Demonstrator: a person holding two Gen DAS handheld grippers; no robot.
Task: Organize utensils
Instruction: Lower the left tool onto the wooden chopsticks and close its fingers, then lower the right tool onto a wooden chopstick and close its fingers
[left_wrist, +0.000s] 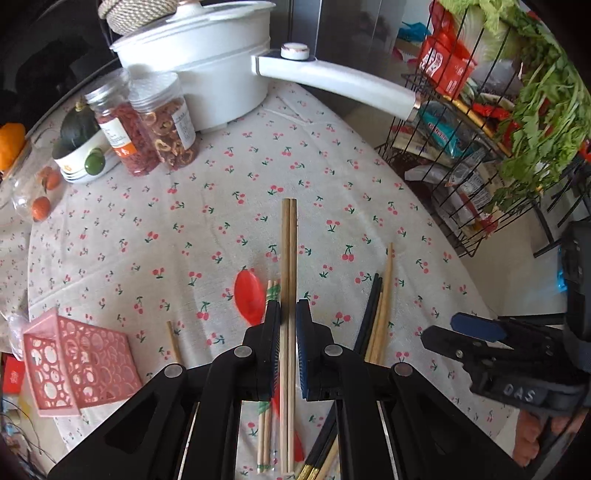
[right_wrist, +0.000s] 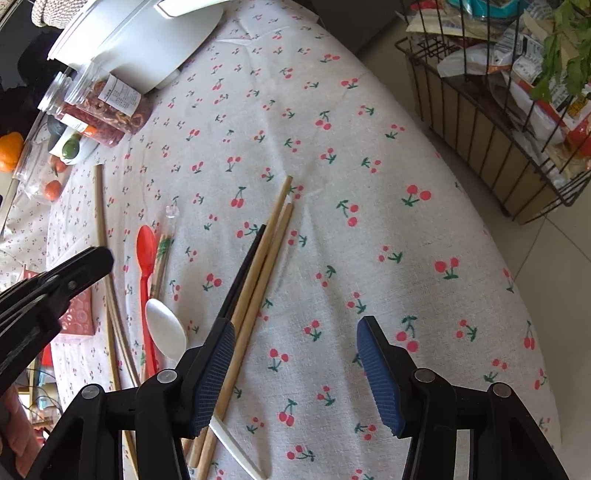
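A pair of long wooden chopsticks (left_wrist: 289, 258) is held between the narrowed fingers of the left gripper (left_wrist: 288, 314), its long axis running straight ahead along the fingers, lifted above the counter (left_wrist: 207, 221). The pink perforated basket (left_wrist: 79, 363), seemingly the target, lies tipped on its side toward the counter's near left edge, to the left of that gripper; nothing can be seen in it. The right gripper (right_wrist: 295, 354) is spread wide and holds nothing; mixed wooden and black chopsticks (right_wrist: 255, 273) lie by its left finger, a red spoon (right_wrist: 146, 258) and white spoon (right_wrist: 166, 328) farther left.
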